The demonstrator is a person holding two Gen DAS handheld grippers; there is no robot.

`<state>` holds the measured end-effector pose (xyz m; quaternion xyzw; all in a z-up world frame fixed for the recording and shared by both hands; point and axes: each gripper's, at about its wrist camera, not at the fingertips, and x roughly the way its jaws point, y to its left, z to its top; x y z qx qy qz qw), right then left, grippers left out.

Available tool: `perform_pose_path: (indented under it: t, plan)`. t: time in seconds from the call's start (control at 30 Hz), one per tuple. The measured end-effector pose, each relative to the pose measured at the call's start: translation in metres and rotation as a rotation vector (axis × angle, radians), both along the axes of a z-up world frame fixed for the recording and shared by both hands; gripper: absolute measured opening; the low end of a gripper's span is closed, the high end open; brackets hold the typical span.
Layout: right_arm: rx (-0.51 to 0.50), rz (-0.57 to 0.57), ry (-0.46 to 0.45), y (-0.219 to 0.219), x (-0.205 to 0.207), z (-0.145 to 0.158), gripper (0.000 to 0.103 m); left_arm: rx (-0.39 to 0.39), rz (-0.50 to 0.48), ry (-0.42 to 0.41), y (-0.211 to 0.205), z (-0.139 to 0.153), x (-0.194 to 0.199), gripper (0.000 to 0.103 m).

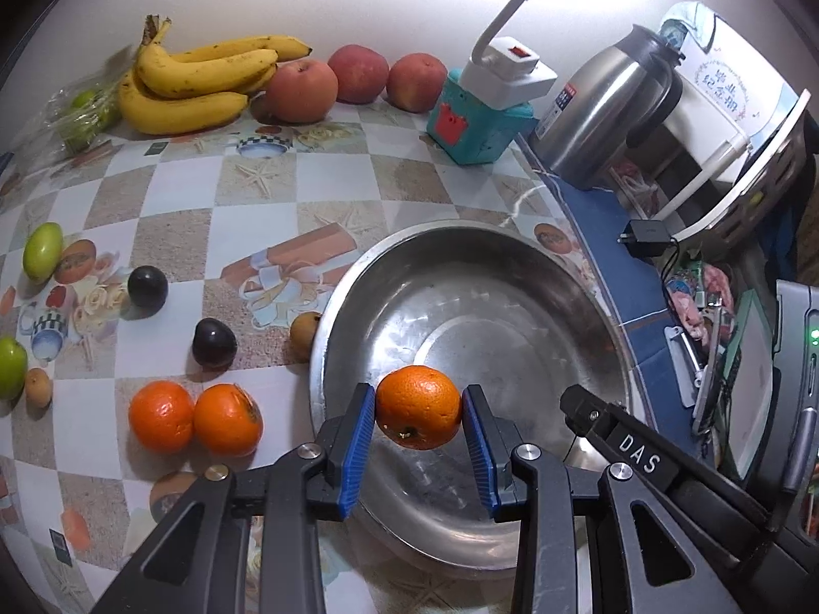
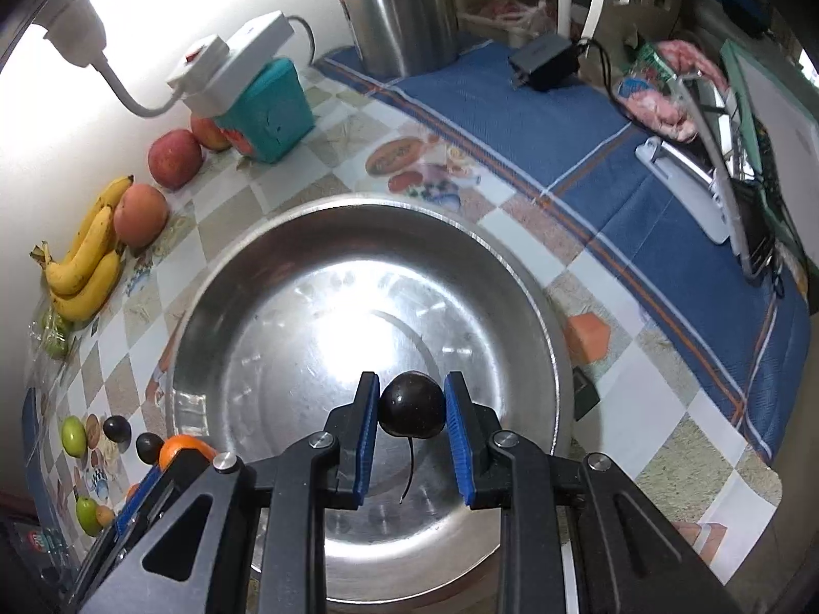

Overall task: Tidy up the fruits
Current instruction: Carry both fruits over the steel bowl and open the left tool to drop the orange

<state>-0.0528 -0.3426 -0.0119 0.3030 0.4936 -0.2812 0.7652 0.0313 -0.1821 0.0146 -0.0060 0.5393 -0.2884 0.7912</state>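
Checkered oilcloth printed with starfish and teacups covers my bench [image 1: 169, 194], with a blue cloth [image 2: 588, 163] laid over its far right side and a white wall behind. My left gripper [image 1: 418, 409] has its jaws clenched on an orange [image 1: 418, 406], holding it over the near rim of a wide steel basin [image 1: 512, 276]. My right gripper [image 2: 411, 407] has its jaws clenched on a dark plum [image 2: 411, 405], its thin stem hanging down, held above the basin's bare floor.

On the bench to the left of the basin, two more oranges [image 1: 194, 417] sit touching each other. Just beyond them lie two dark plums [image 1: 179, 312], a little apart from one another, and a small brown fruit [image 1: 304, 335] rests against the basin's outer wall. Near the left edge I see two green fruits [image 1: 30, 297] and another small brown one [image 1: 38, 387] beside the nearer green one.

Along the wall at the back, a bunch of bananas [image 1: 199, 82] lies next to three red apples [image 1: 353, 79] in a row, the first apple touching the bananas. A clear bag of green fruit [image 1: 82, 112] sits to the left of the bananas. Right of the apples stands a teal box [image 1: 476, 123] with a white switch block and gooseneck lamp [image 1: 512, 66] on top, lit and glaring. A steel thermal jug [image 1: 604, 107] stands on the blue cloth, with a black power adapter [image 1: 646, 238] near it.
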Motion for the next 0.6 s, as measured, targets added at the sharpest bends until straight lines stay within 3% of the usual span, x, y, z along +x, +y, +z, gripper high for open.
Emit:
perform_pose_path:
  t: [0.6]
  plan:
    - [0.027, 0.021, 0.071, 0.001, 0.005, -0.020, 0.027, 0.036, -0.016, 0.041, -0.005, -0.016, 0.001, 0.040]
